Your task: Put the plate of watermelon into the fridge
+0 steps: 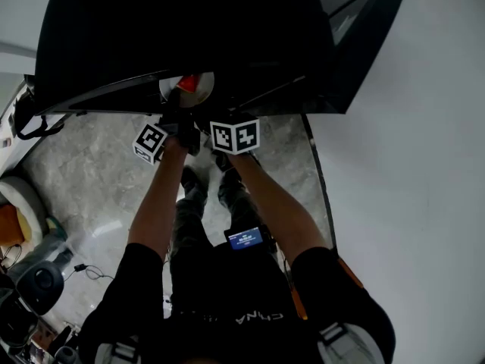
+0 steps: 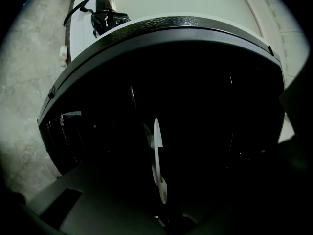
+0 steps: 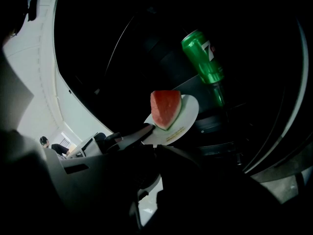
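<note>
A white plate (image 3: 183, 119) carries a red watermelon wedge (image 3: 165, 107) and hangs just inside the dark open fridge (image 1: 182, 36). In the head view the plate (image 1: 173, 88) peeks out under the fridge's top edge. My left gripper (image 1: 176, 112) is shut on the plate's rim. Its own view shows the plate (image 2: 157, 155) edge-on, rising from the jaws at the bottom. One of its fingers (image 3: 133, 132) lies on the rim beside the wedge. My right gripper (image 3: 155, 148) sits close under the plate's near edge. Its jaws are lost in the dark.
A green can (image 3: 203, 58) lies on a shelf deeper inside the fridge, above and behind the plate. The fridge door (image 1: 364, 29) stands open to the right. Grey marble floor (image 1: 91, 180) lies below, with cluttered objects at the left edge.
</note>
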Available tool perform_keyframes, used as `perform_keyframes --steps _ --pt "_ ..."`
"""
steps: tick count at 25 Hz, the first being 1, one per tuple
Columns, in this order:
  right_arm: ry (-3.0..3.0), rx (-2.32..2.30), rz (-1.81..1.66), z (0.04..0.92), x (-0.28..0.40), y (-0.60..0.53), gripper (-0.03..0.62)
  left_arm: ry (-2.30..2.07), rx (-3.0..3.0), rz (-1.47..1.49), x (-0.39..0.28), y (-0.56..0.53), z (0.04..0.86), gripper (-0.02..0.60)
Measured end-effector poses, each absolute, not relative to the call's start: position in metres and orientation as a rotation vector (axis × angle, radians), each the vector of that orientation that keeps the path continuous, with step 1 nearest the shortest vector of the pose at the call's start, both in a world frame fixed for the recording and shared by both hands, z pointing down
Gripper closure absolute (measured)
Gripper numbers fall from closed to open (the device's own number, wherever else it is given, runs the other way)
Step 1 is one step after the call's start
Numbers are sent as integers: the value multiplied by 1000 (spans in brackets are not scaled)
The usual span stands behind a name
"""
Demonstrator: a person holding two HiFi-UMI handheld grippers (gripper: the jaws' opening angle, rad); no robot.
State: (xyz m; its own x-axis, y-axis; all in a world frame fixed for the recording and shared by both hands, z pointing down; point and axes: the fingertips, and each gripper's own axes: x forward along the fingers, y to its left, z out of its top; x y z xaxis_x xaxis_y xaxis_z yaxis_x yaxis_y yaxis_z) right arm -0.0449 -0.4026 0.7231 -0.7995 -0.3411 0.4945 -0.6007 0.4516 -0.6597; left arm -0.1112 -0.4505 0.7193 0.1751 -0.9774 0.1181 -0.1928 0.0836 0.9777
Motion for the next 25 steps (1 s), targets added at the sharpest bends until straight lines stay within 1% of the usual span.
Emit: perform_keyframes --steps 5,9,12,14,16,18,21,25 --pt "-2392 747 1302 730 -62 -406 562 -1254 1377 -835 -118 -459 722 548" --pt "-2360 744 1306 737 -89 -415 562 -1195 1401 -837 -137 -469 720 503" --pt "-2345 790 1326 738 -102 -419 562 -1140 1456 -816 -147 -473 714 474" --pt "-2337 812 1328 739 -106 -423 562 -1113 1487 -799 -150 -475 710 443" --pt "-2334 828 1331 740 -105 -428 563 -1093 1499 -794 -148 -475 708 430" --pt "-2332 849 1341 740 -104 -433 562 -1090 1505 -776 -147 -470 709 430" --pt "-2326 879 1347 740 -105 -439 562 -1143 1501 -663 -150 -457 720 430" --pt "-2322 911 1347 741 -104 -447 562 -1314 1601 -425 -155 -440 724 430"
